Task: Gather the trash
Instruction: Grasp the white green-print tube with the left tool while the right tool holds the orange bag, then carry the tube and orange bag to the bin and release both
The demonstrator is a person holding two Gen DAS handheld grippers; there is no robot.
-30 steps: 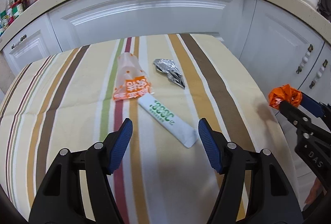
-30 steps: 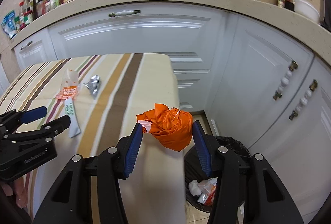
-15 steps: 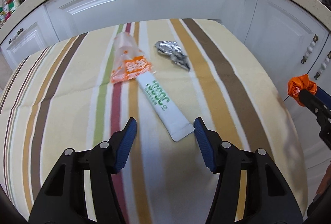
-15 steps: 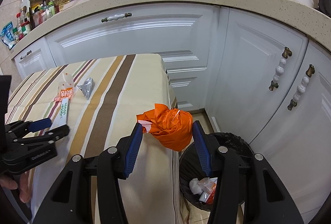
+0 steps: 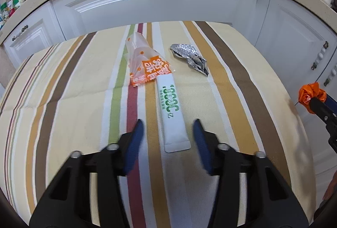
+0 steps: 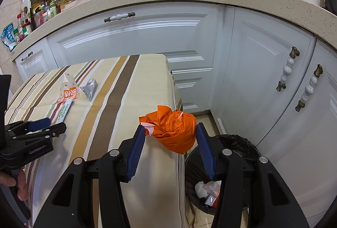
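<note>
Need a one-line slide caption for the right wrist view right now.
Right gripper carries a crumpled orange bag beside the striped table's edge, with the black trash bin just below and right.

A table under a striped cloth stands before white cabinets. Three things lie on it: a white sachet with green print, an orange-and-clear wrapper touching its far end, and crumpled silver foil just beside them.
</note>
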